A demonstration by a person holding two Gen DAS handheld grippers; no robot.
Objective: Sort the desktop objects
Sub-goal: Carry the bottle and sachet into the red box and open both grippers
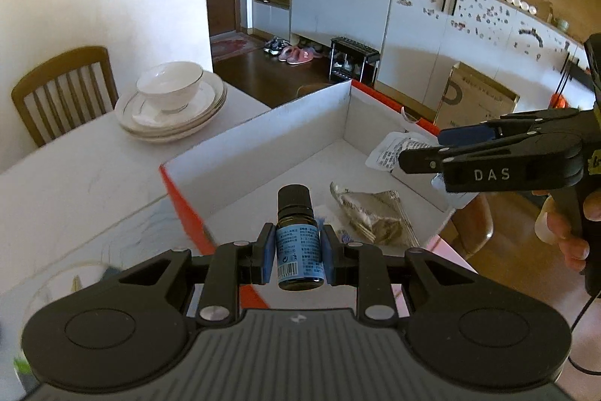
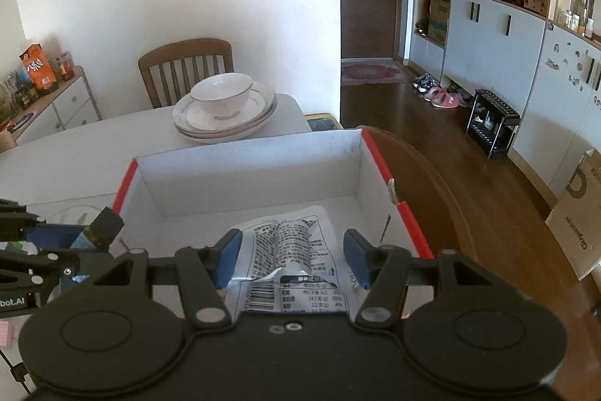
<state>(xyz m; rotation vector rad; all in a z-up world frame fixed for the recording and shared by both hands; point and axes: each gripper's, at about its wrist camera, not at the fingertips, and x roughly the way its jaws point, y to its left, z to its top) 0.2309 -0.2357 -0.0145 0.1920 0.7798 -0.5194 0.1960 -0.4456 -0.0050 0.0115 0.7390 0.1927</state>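
Open white cardboard box, red-edged, on a pale marbled table. Inside on its floor lie a crinkled silvery wrapper and a flat white printed packet bearing a barcode and nutrition table.

Left gripper: blue pads clamped on the sides of a small dark glass bottle, cylindrical, black screw cap, blue paper label with barcode. The bottle is held upright at the box's near edge, above its floor.

Right gripper: fingers spread wide apart above the packet, touching nothing; its pads are blue, the body matt black plastic.

Beyond the box, a white gold-rimmed bowl sits on stacked plates, glossy ceramic. A slatted wooden chair stands behind the table.
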